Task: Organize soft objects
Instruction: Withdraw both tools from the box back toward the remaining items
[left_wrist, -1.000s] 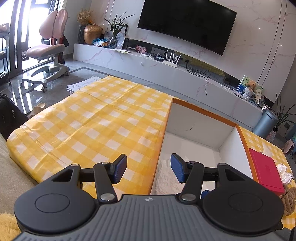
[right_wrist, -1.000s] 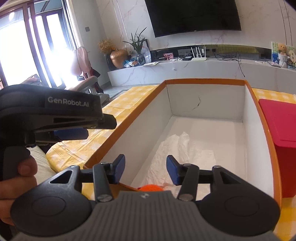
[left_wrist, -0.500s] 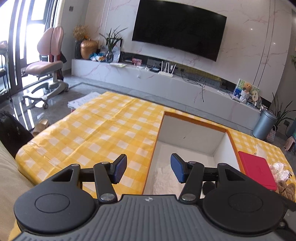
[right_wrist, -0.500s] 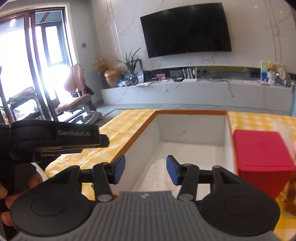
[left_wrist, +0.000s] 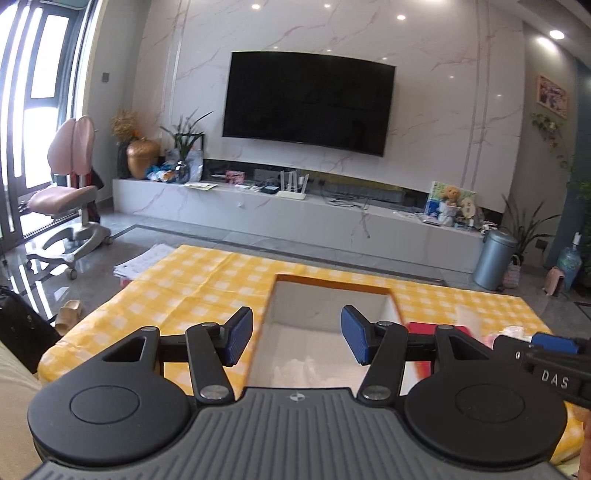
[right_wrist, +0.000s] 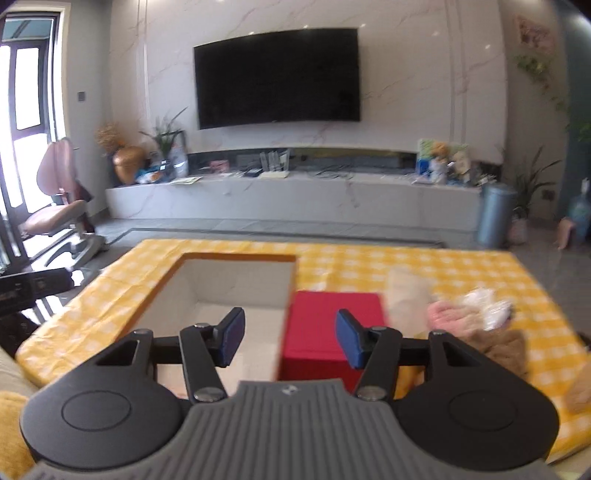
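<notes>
Both grippers pulled up and back from the orange-rimmed storage box (right_wrist: 236, 258), left gripper (left_wrist: 297, 339) agape and empty, right gripper (right_wrist: 290, 341) just widened, empty; white cloth (left_wrist: 299, 369) lies inside, remaining soft items (right_wrist: 476, 317) right of box.

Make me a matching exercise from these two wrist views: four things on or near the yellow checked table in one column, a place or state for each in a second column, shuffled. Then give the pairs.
Things
1. open box
2. red box
3. white cloth
4. pink fluffy item

Places or states
A. lies on the floor inside the orange-rimmed container
B. lies on the tablecloth to the right of the red box, among other soft things
C. stands against the right-hand wall of the open box
D. white inside, orange rim, top open

Pairs: 1-D, 2-C, 3-A, 4-B
</notes>
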